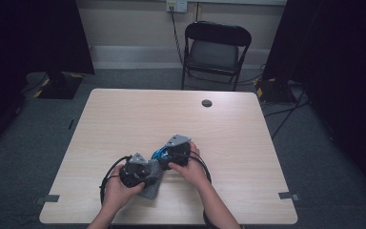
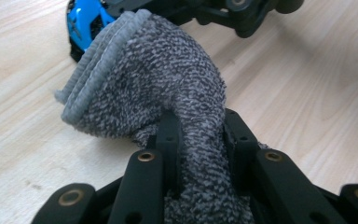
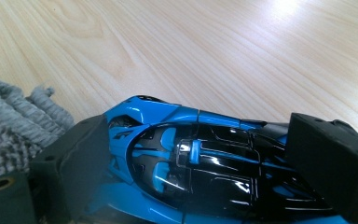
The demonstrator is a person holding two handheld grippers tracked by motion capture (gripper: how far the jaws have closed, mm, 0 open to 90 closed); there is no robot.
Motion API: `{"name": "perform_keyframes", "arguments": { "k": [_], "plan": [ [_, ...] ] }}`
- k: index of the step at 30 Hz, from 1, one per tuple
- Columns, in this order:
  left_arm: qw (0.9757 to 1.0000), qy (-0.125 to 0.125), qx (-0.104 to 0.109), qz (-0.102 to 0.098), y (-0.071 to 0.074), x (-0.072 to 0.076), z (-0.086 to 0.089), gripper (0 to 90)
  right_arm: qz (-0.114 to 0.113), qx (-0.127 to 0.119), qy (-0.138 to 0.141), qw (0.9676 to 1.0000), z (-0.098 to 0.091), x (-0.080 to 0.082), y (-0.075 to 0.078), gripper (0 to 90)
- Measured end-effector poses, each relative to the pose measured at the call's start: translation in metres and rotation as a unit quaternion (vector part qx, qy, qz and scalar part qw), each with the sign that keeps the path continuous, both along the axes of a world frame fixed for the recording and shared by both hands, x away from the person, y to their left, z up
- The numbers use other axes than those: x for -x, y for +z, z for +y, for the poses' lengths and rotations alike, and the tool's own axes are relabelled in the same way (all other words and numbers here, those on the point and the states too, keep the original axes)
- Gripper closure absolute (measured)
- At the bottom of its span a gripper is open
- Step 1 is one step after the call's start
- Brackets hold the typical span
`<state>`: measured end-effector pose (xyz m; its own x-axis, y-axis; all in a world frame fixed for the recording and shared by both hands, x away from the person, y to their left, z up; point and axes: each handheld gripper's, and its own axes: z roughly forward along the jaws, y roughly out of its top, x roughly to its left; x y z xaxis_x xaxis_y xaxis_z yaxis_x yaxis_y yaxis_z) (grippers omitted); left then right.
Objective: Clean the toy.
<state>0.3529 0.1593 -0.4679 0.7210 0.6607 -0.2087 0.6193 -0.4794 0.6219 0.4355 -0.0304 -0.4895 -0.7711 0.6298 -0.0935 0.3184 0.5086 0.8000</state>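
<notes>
No brand, label or readable writing is showing on the sock, the toy car or either claw.

The left claw is clamping on the grey knitted sock, its two black jaws pinching the narrow middle of the fabric between them. The sock's ribbed cuff is standing open just beyond the jaw tips, facing away from that claw and toward the blue and black toy car, which is sitting just past the cuff.

The right claw is gripping the toy car across its body, one black pad pressing on each side, so the car is lying crosswise between the jaws. The sock's cuff is touching, or nearly touching, the outer side of that claw's left-hand pad.

In the high view the left claw and the right claw are meeting close together over the near half of the pale wooden surface, with the sock lying under the left claw.
</notes>
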Motion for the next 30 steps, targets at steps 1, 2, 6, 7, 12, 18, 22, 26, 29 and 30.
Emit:
{"name": "perform_keyframes", "arguments": {
  "k": [1,2,6,7,12,18,22,26,29,30],
  "plan": [
    [1.0,0.0,0.001,-0.002,0.0,0.001,-0.001,72.2,0.0,0.0,0.0,1.0,0.0,0.0,0.0,6.4],
    [1.0,-0.003,0.001,-0.002,0.0,0.001,-0.001,72.2,0.0,-0.001,0.0,1.0,0.0,0.0,0.0,6.4],
    [0.9998,-0.017,0.01,0.004,-0.001,0.003,-0.007,72.2,0.0,0.0,0.0,1.0,0.0,0.0,0.0,6.4],
    [0.9997,-0.024,0.006,0.007,0.0,0.004,-0.008,72.2,0.0,0.0,0.0,1.0,0.0,0.0,0.0,6.4],
    [0.9994,-0.034,0.009,0.006,0.0,0.006,-0.015,72.1,0.0,0.0,0.0,1.0,0.0,0.0,0.0,6.4],
    [0.9991,-0.041,0.012,0.007,-0.001,0.005,-0.016,72.1,0.001,0.001,0.0,1.0,0.0,0.0,0.0,6.4],
    [0.9986,-0.048,0.02,0.011,-0.001,0.006,-0.018,72.1,0.0,0.0,0.0,1.0,0.0,0.0,0.0,6.4],
    [0.9974,-0.063,0.031,0.017,0.002,0.006,-0.018,71.9,0.0,0.0,0.0,1.0,0.0,0.0,0.0,6.4],
    [0.9965,-0.075,0.034,0.018,0.005,0.005,-0.015,71.9,0.001,-0.001,0.0,1.0,0.0,0.0,0.0,6.4],
    [0.996,-0.081,0.034,0.021,0.006,0.005,-0.013,71.9,0.001,-0.001,0.0,1.0,0.0,0.0,0.0,6.4]
  ]
}}
